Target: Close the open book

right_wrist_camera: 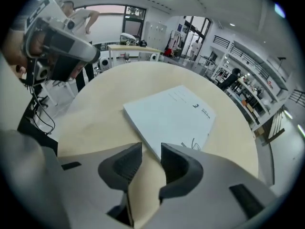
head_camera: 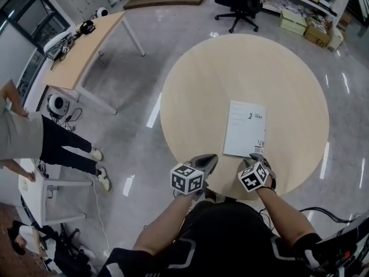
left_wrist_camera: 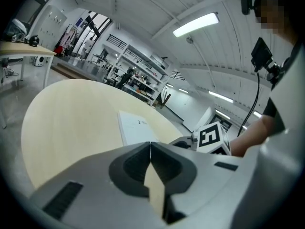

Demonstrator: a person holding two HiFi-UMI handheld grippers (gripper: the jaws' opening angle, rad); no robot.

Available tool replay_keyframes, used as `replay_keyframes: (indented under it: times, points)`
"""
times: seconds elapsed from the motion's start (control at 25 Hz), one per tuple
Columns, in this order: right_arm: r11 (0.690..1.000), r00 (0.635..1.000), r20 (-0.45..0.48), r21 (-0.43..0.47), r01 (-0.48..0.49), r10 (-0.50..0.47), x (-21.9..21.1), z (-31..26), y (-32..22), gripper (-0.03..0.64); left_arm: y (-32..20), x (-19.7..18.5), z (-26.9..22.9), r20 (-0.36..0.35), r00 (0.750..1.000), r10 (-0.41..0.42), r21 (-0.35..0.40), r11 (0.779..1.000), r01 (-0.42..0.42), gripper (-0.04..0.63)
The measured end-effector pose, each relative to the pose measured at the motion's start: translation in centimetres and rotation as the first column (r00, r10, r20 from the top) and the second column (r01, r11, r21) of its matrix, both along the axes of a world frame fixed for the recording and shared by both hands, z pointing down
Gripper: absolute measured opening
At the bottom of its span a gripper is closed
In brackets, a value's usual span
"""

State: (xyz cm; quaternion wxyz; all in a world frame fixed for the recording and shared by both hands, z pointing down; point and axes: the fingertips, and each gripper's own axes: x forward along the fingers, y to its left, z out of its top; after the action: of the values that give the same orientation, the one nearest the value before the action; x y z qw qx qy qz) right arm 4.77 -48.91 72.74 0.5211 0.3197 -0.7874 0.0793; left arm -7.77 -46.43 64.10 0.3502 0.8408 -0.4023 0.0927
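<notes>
A thin white book (head_camera: pixel 246 128) lies shut and flat on the round light wooden table (head_camera: pixel 202 79), right of the middle. The right gripper view shows the book (right_wrist_camera: pixel 171 116) just beyond my right gripper (right_wrist_camera: pixel 151 151), whose jaws stand open with a gap and nothing between them. In the head view the right gripper (head_camera: pixel 257 159) hovers at the book's near edge. My left gripper (head_camera: pixel 209 161) is beside it at the table's near rim; in the left gripper view this gripper (left_wrist_camera: pixel 150 149) has its jaws pressed together, empty, with the book (left_wrist_camera: pixel 136 128) ahead.
A rectangular wooden desk (head_camera: pixel 86 45) stands at the back left with devices on it. A person (head_camera: pixel 34 137) stands at the left. A black office chair (head_camera: pixel 239 2) and shelves are at the back. A white stool (head_camera: pixel 46 198) sits at lower left.
</notes>
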Motion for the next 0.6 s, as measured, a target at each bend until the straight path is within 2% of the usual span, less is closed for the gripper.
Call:
replay_keyframes:
  times: [0.12,0.2,0.36,0.44,0.52,0.6]
  points:
    - [0.996,0.989,0.131,0.054,-0.071,0.063,0.2,-2.9,-1.0,0.104,-0.9,0.1,-1.0,0.002,1.0,0.0,0.023,1.0,0.0,-0.009]
    - [0.988,0.963,0.25,0.086,-0.128,0.103,0.8,-5.7,-2.2,0.104,-1.6,0.3,-2.1,0.009,1.0,0.006,0.05,0.999,-0.006,-0.009]
    - [0.953,0.864,0.475,0.151,-0.263,0.164,3.7,-13.0,-4.9,0.103,-3.4,1.8,-6.4,0.029,0.999,0.046,0.162,0.985,-0.05,-0.009]
    - [0.928,0.804,0.569,0.176,-0.327,0.176,5.5,-16.4,-5.7,0.057,-4.3,2.8,-9.0,0.022,0.998,0.064,0.231,0.971,-0.068,-0.009]
    - [0.906,0.751,0.637,0.196,-0.376,0.174,7.2,-19.0,-5.9,-0.002,-4.8,3.6,-11.1,0.024,0.997,0.075,0.282,0.956,-0.078,-0.009]
    - [0.889,0.711,0.682,0.204,-0.409,0.171,8.4,-20.8,-5.9,-0.002,-5.1,4.4,-12.7,0.024,0.996,0.081,0.318,0.944,-0.084,-0.009]
